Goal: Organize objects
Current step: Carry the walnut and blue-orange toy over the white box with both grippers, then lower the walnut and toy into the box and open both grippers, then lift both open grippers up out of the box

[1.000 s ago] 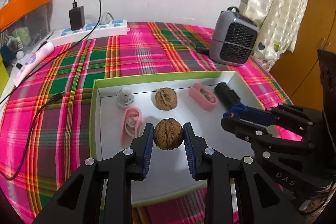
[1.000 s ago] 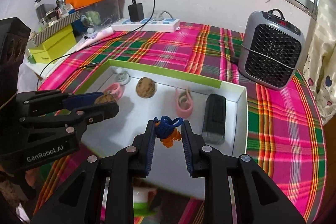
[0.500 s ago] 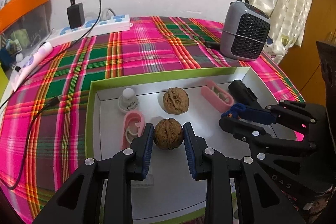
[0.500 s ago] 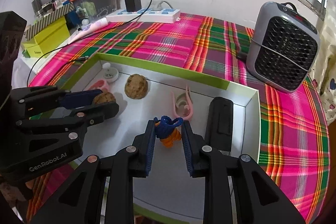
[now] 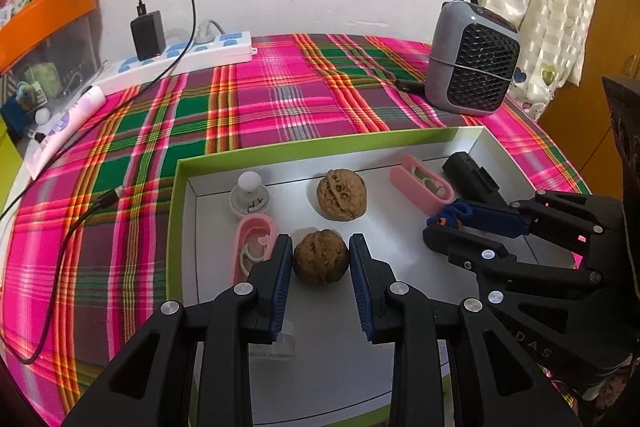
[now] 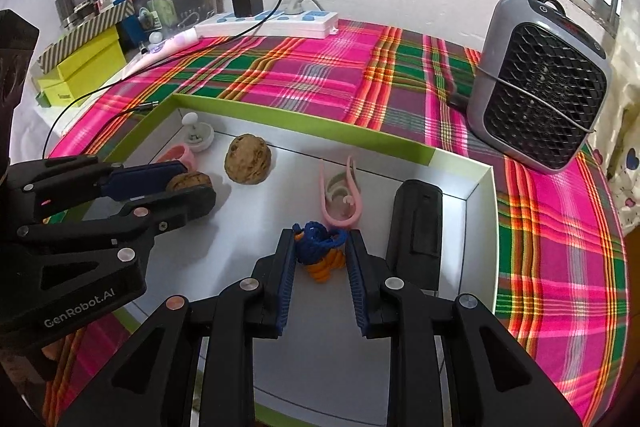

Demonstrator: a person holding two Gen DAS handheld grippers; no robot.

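My left gripper point(image 5: 320, 259) is shut on a brown walnut point(image 5: 320, 258), low over the floor of a white tray with a green rim point(image 5: 320, 147). My right gripper point(image 6: 320, 251) is shut on a blue and orange knotted toy point(image 6: 320, 255), low inside the same tray point(image 6: 304, 115). In the tray lie a second walnut point(image 5: 341, 194), two pink cases point(image 5: 421, 183) point(image 5: 254, 243), a black block point(image 5: 472, 177) and a small white bulb point(image 5: 250, 191). The right gripper shows in the left wrist view point(image 5: 444, 223); the left gripper shows in the right wrist view point(image 6: 188, 187).
The tray sits on a pink and green plaid cloth point(image 5: 260, 99). A grey fan heater point(image 5: 472, 67) stands at the back right, a white power strip point(image 5: 176, 57) with a black charger at the back left. A cable point(image 5: 80, 215) lies left of the tray. Boxes point(image 6: 84, 63) stand at the far left.
Both grippers have moved forward and down into the tray with the walnut and the knotted toy still held.
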